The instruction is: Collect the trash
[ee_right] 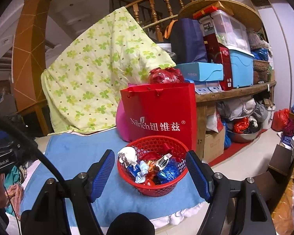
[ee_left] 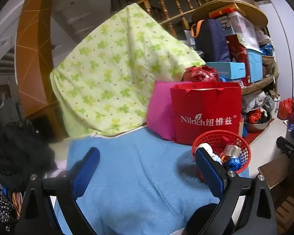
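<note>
A red mesh basket (ee_right: 153, 186) stands on a blue towel (ee_right: 78, 152), near its right front corner. It holds several pieces of trash: a crumpled white tissue (ee_right: 128, 154), blue foil (ee_right: 168, 172), wrappers and a small carton. My right gripper (ee_right: 150, 170) is open and empty, its blue pads either side of the basket and a little in front of it. My left gripper (ee_left: 147, 166) is open and empty over the bare blue towel (ee_left: 137, 166); the basket (ee_left: 243, 150) sits beyond its right finger.
A red paper bag (ee_right: 160, 117) stands right behind the basket, with a pink cushion (ee_left: 158, 109) and a green-patterned quilt (ee_left: 111, 68) to the left. Crowded wooden shelves (ee_right: 235, 92) and boxes fill the right. Dark clothes (ee_left: 15, 152) lie at the left.
</note>
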